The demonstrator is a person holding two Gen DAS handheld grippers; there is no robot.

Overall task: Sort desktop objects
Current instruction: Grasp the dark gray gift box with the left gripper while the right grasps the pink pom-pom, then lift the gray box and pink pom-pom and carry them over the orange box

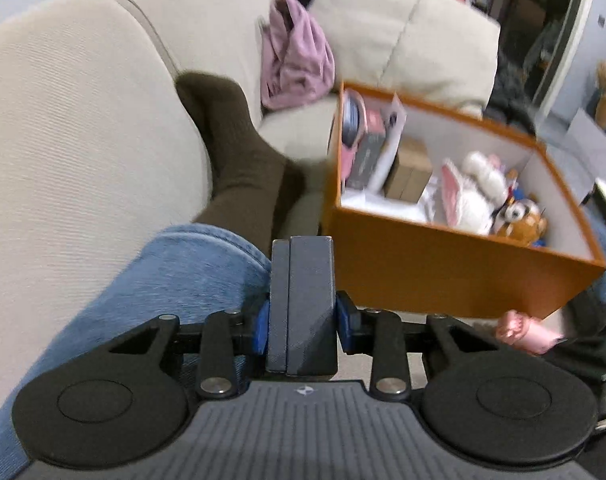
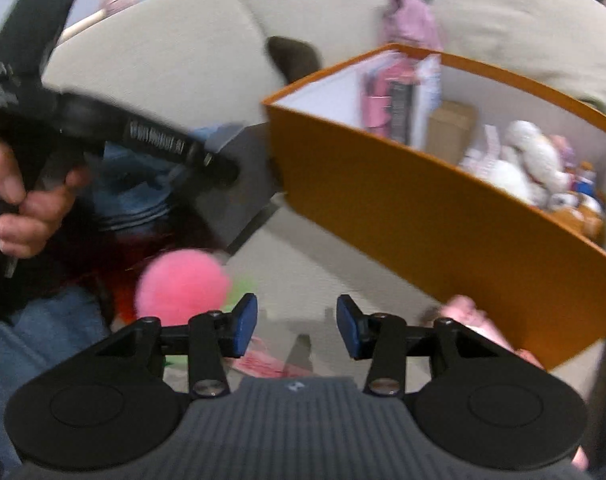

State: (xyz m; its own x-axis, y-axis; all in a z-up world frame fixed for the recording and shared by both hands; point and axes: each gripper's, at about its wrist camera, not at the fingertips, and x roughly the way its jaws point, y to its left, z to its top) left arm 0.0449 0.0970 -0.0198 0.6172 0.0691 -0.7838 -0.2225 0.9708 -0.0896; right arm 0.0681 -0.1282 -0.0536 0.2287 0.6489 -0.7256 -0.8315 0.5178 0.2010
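Note:
My left gripper (image 1: 302, 316) is shut on a dark grey box (image 1: 302, 304), held upright just left of an orange storage box (image 1: 443, 276). The orange box holds small boxes (image 1: 409, 170) and plush toys (image 1: 483, 196). In the right wrist view my right gripper (image 2: 297, 330) is open and empty, low in front of the orange box (image 2: 423, 216). The left gripper with the dark box (image 2: 243, 176) shows at the left. A pink pompom (image 2: 183, 284) lies just left of my right fingers. A pink toy (image 1: 529, 332) lies at the box's near corner.
A beige sofa (image 1: 83, 140) is behind and to the left, with a pink cloth (image 1: 295, 56) on it. A leg in blue jeans (image 1: 163, 292) and a brown sock (image 1: 239, 160) is under my left gripper. A hand (image 2: 23, 208) holds the left gripper.

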